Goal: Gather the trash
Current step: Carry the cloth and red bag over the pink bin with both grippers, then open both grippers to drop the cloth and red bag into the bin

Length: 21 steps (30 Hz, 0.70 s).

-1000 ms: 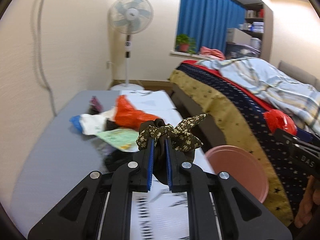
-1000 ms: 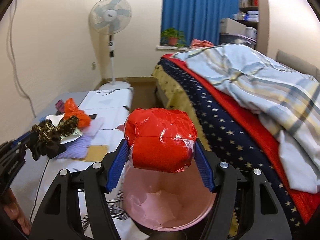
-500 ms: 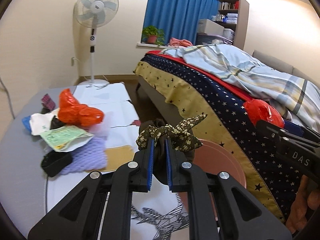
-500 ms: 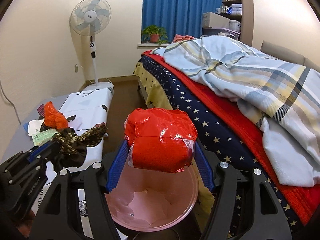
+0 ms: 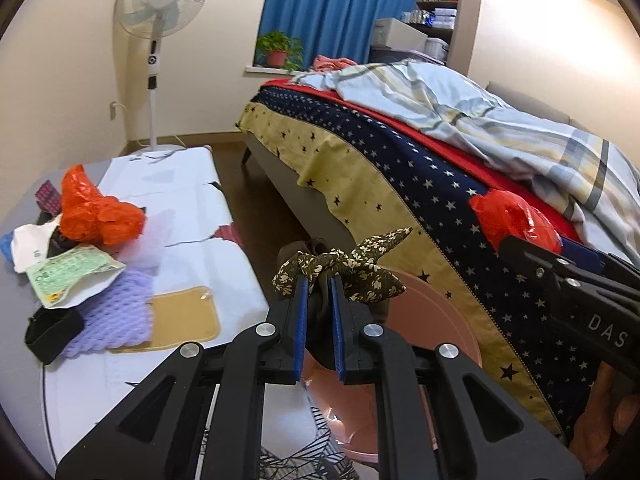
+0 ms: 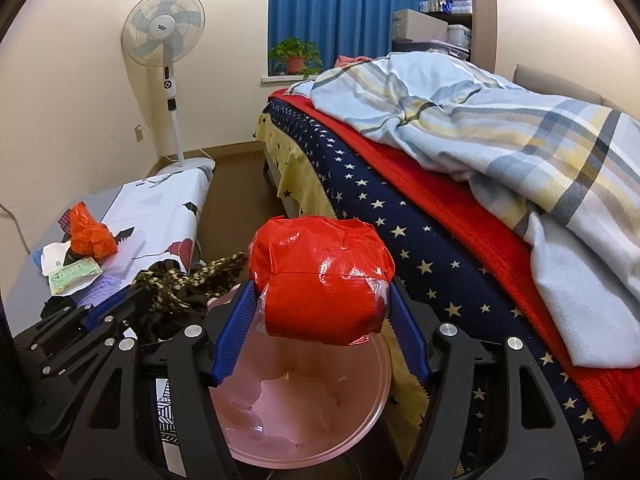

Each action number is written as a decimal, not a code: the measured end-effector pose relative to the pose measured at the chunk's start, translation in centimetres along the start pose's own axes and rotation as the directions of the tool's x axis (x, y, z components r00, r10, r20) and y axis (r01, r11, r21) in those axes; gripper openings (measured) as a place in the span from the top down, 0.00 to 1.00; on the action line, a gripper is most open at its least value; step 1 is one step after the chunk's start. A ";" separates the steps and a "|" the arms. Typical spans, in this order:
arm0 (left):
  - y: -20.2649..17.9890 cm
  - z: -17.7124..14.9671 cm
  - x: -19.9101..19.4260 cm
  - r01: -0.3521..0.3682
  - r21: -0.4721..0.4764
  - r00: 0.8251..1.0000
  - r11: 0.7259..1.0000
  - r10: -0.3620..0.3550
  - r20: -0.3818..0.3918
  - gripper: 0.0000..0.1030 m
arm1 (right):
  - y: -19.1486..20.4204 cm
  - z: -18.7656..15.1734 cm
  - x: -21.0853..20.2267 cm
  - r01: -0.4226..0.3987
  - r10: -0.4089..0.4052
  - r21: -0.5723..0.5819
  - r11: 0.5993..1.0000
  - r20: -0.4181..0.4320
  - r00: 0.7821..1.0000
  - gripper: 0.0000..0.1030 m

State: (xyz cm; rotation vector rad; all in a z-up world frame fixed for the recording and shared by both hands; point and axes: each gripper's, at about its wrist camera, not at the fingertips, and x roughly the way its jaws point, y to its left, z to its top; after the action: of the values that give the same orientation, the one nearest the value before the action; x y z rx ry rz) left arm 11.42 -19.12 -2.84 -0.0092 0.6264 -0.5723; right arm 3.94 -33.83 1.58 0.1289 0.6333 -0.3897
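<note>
A glossy red bag (image 6: 320, 276) is seen above a pink bin (image 6: 304, 400). A dark scrunchie (image 5: 340, 266) is patterned with cream flowers. Blue curtains (image 5: 332, 8) and a navy, white-starred bedspread (image 5: 420, 184) are shown.

Warm, bright indoor light from above, upper right. Glare on wall (image 5: 520, 40) and red bag (image 6: 320, 276). Soft shadows under bed (image 5: 280, 184). Strong fisheye bending, dark corner vignette. Mostly sharp; slight blur at lavender mesh (image 5: 116, 312).

Two tools (image 6: 320, 312), two red bags (image 6: 320, 276), one bin (image 6: 304, 408).
</note>
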 end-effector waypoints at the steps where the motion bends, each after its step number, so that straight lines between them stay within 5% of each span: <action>1: 0.0 0.0 0.1 0.003 0.001 1.000 1.000 -0.003 -0.003 0.89 | 0.0 0.0 0.1 0.000 0.000 0.001 1.000 -0.001 1.000 0.37; 14: -0.7 -0.2 1.1 0.036 0.001 0.999 0.999 -0.036 -0.024 0.88 | -0.3 -0.1 0.5 0.012 -0.011 0.013 1.000 -0.016 1.000 0.34; 18: -0.5 -0.3 1.2 0.021 -0.012 0.999 1.000 -0.021 -0.032 0.66 | -0.4 -0.1 0.5 0.034 -0.034 0.021 0.999 -0.014 0.999 0.21; 21: -0.1 -0.2 0.9 0.011 -0.021 1.000 1.000 -0.011 -0.029 0.66 | -0.4 -0.1 0.3 0.039 -0.039 0.018 0.999 -0.007 0.999 0.21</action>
State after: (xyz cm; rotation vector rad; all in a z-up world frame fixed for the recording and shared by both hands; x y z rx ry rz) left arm 11.81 -19.65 -3.51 -0.0238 0.6607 -0.5772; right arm 3.99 -34.24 1.31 0.1357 0.6399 -0.4325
